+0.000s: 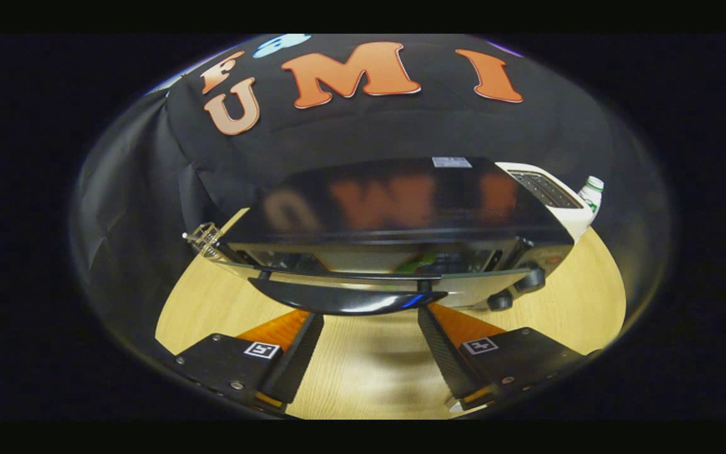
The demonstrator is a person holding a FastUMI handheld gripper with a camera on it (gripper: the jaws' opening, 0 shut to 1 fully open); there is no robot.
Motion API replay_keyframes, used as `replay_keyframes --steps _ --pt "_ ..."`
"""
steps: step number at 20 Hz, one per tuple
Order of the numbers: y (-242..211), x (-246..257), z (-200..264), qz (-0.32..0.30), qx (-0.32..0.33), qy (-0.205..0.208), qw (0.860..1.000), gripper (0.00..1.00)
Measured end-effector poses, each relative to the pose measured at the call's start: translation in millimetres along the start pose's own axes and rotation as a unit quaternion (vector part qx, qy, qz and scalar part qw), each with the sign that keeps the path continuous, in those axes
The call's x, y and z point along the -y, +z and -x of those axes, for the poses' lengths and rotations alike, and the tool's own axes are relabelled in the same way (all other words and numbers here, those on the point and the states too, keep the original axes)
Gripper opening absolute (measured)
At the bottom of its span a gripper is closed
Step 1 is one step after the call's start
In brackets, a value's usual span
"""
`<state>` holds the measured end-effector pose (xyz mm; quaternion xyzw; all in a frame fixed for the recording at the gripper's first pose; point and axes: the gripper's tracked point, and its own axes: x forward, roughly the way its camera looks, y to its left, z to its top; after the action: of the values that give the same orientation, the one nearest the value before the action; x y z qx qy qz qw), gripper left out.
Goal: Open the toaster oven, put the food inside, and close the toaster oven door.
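A black toaster oven (394, 202) stands on the wooden table (363, 372) right in front of me. Its glass door (363, 261) seems tilted out toward me, and the curved black handle (347, 299) lies across the tips of my fingers. My gripper (369, 313) is open, fingers wide apart, holding nothing. Something green, likely the food (416, 261), shows through the glass inside the oven. Two black knobs (530, 277) sit at the oven's right front.
A white toaster (552, 192) and a white bottle with a green cap (592, 192) stand behind the oven on its right. A wire rack (202, 239) pokes out at the oven's left corner. Black cloth walls close off the back.
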<state>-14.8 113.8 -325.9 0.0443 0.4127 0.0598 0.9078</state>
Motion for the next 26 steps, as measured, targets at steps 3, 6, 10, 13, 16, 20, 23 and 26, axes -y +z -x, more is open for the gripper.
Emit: replay_keyframes --steps 3,6,10,13,16,20,23,26 --pt "-2 -2 4 0.019 -0.006 -0.003 1.0 0.89" --pt "11 -9 24 0.021 0.016 0.01 1.0 0.89" --pt "50 -7 66 0.014 0.072 0.019 0.997 0.89" --pt "91 4 112 0.004 0.14 0.02 0.99 0.89" --pt "134 18 157 -0.001 0.21 0.014 0.978 0.9" --pt "187 43 214 0.028 0.291 -0.02 0.956 0.95" --pt "227 49 259 0.058 0.359 -0.04 0.931 0.96" --pt "253 53 299 0.076 0.408 -0.057 0.908 0.96"
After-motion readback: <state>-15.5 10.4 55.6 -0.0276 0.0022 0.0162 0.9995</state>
